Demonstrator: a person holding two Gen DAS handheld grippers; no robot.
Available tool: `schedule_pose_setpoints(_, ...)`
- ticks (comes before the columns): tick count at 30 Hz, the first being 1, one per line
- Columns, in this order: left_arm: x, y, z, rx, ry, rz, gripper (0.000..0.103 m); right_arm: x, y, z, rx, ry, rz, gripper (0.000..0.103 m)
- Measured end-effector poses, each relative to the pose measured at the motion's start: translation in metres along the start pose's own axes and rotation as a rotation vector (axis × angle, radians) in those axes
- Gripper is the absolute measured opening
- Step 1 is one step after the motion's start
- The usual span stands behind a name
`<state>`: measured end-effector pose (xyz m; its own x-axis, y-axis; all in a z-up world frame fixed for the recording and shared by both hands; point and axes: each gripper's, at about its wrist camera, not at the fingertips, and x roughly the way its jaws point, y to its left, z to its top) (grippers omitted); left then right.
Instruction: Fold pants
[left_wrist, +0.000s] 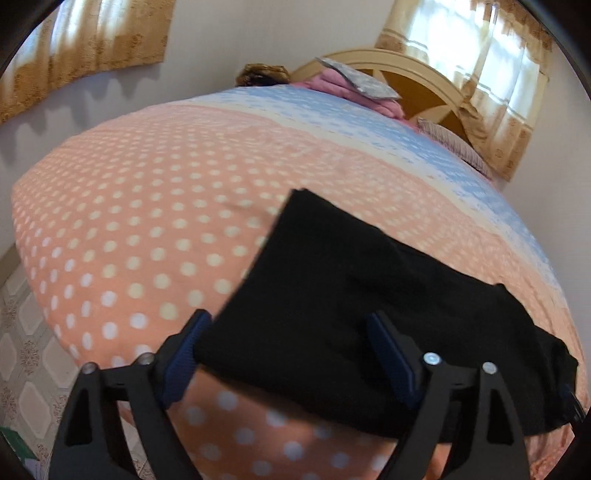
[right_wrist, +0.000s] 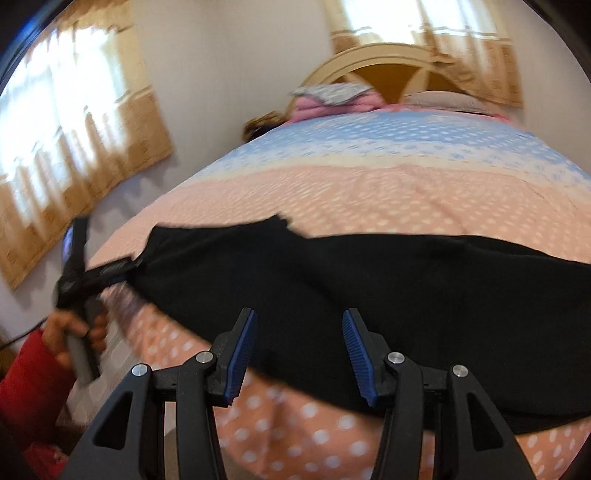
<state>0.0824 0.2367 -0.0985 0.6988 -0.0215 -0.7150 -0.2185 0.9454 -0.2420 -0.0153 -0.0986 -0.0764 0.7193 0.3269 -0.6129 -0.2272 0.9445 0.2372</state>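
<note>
The pants (right_wrist: 369, 291) are stretched crosswise just ahead of both tongs on the bed (right_wrist: 369, 192), left tongs (left_wrist: 288, 354) open at their end, right tongs (right_wrist: 299, 350) open at mid-length.

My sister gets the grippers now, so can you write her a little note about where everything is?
Left gripper: open, its fingers either side of the near edge of the black pants.
Right gripper: open, over the pants' near edge, holding nothing.
The pants lie spread across the polka-dot bedspread, near the foot of the bed.
Done: pants look laid out; whether any fold is made is hard to tell.
Left: grip the edge and fold.
</note>
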Motion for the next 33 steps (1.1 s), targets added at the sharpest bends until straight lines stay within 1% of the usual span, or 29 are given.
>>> schedule_pose_setpoints(1, 0.002, -0.002, 0.0, 0.005, 0.005, 0.009, 0.087, 0.003, -0.006, 0.0, 0.031, 0.002, -0.012, 0.051)
schedule_pose_setpoints(2, 0.004, -0.003, 0.001, 0.007, 0.007, 0.015, 0.085, 0.01, -0.012, -0.001, 0.062, 0.037, -0.002, 0.051)
schedule_pose_setpoints(4, 0.004, -0.003, 0.003, 0.008, 0.003, 0.023, 0.076, 0.03, -0.017, -0.01, 0.128, 0.148, 0.096, 0.051)
schedule_pose_setpoints(5, 0.003, -0.003, 0.004, 0.007, 0.0, 0.02, 0.063, 0.029, -0.009, -0.012, 0.1, 0.132, 0.096, 0.054)
schedule_pose_setpoints(6, 0.004, -0.002, 0.006, 0.006, 0.001, 0.005, 0.054, 0.028, 0.001, -0.011, 0.056, 0.139, 0.117, 0.054)
schedule_pose_setpoints(7, 0.004, 0.001, 0.007, -0.003, 0.008, -0.02, 0.053, 0.028, 0.006, -0.01, 0.036, 0.145, 0.14, 0.054)
schedule_pose_setpoints(8, 0.004, 0.003, 0.008, -0.011, 0.009, -0.031, 0.052, 0.025, 0.014, -0.01, 0.006, 0.13, 0.165, 0.054)
schedule_pose_setpoints(10, 0.002, 0.004, 0.005, -0.005, 0.011, -0.03, 0.051, 0.019, 0.023, -0.007, -0.03, 0.098, 0.209, 0.054)
schedule_pose_setpoints(12, 0.0, 0.002, 0.004, 0.021, 0.016, -0.017, 0.05, 0.022, 0.027, -0.004, -0.025, 0.079, 0.205, 0.054)
schedule_pose_setpoints(13, -0.002, 0.002, 0.004, 0.035, 0.014, -0.017, 0.049, 0.029, 0.028, -0.004, -0.018, 0.1, 0.205, 0.054)
schedule_pose_setpoints(15, -0.008, 0.004, 0.004, 0.063, 0.002, -0.005, 0.046, 0.055, 0.039, -0.01, -0.015, 0.242, 0.298, 0.054)
schedule_pose_setpoints(16, -0.011, 0.005, 0.005, 0.078, -0.006, 0.005, 0.043, 0.062, 0.049, -0.015, -0.045, 0.282, 0.33, 0.057)
schedule_pose_setpoints(17, -0.014, 0.007, 0.006, 0.089, -0.01, 0.005, 0.041, 0.059, 0.061, -0.016, -0.111, 0.263, 0.316, 0.057)
schedule_pose_setpoints(18, -0.015, 0.009, 0.007, 0.089, -0.011, 0.0, 0.041, 0.054, 0.068, -0.015, -0.149, 0.244, 0.331, 0.057)
schedule_pose_setpoints(19, -0.015, 0.01, 0.007, 0.086, -0.009, -0.004, 0.041, 0.05, 0.072, -0.013, -0.162, 0.224, 0.371, 0.057)
schedule_pose_setpoints(20, -0.015, 0.011, 0.007, 0.076, -0.008, -0.013, 0.043, 0.045, 0.073, -0.011, -0.167, 0.198, 0.392, 0.057)
schedule_pose_setpoints(21, -0.014, 0.012, 0.006, 0.065, -0.009, -0.016, 0.049, 0.041, 0.074, -0.009, -0.174, 0.178, 0.382, 0.057)
schedule_pose_setpoints(22, -0.011, 0.014, 0.005, 0.044, -0.004, -0.017, 0.052, 0.039, 0.073, -0.008, -0.177, 0.159, 0.361, 0.057)
schedule_pose_setpoints(24, -0.003, 0.019, 0.001, -0.02, 0.028, -0.021, 0.065, 0.037, 0.067, -0.006, -0.151, 0.143, 0.342, 0.057)
schedule_pose_setpoints(25, -0.004, 0.021, -0.001, -0.05, 0.008, -0.032, 0.066, 0.037, 0.063, -0.006, -0.131, 0.141, 0.337, 0.057)
schedule_pose_setpoints(26, -0.005, 0.021, -0.002, -0.066, 0.006, -0.036, 0.069, 0.037, 0.06, -0.007, -0.116, 0.139, 0.325, 0.057)
schedule_pose_setpoints(28, -0.007, 0.02, -0.001, -0.069, 0.014, -0.037, 0.075, 0.037, 0.051, -0.005, -0.081, 0.138, 0.303, 0.057)
schedule_pose_setpoints(29, -0.009, 0.021, 0.001, -0.068, 0.02, -0.029, 0.077, 0.036, 0.048, -0.004, -0.069, 0.138, 0.297, 0.057)
schedule_pose_setpoints(30, -0.013, 0.024, 0.003, -0.068, 0.015, -0.008, 0.077, 0.035, 0.044, -0.003, -0.057, 0.135, 0.291, 0.057)
schedule_pose_setpoints(33, -0.035, 0.04, 0.01, -0.052, -0.074, 0.07, 0.078, 0.033, 0.04, -0.001, -0.036, 0.122, 0.284, 0.057)
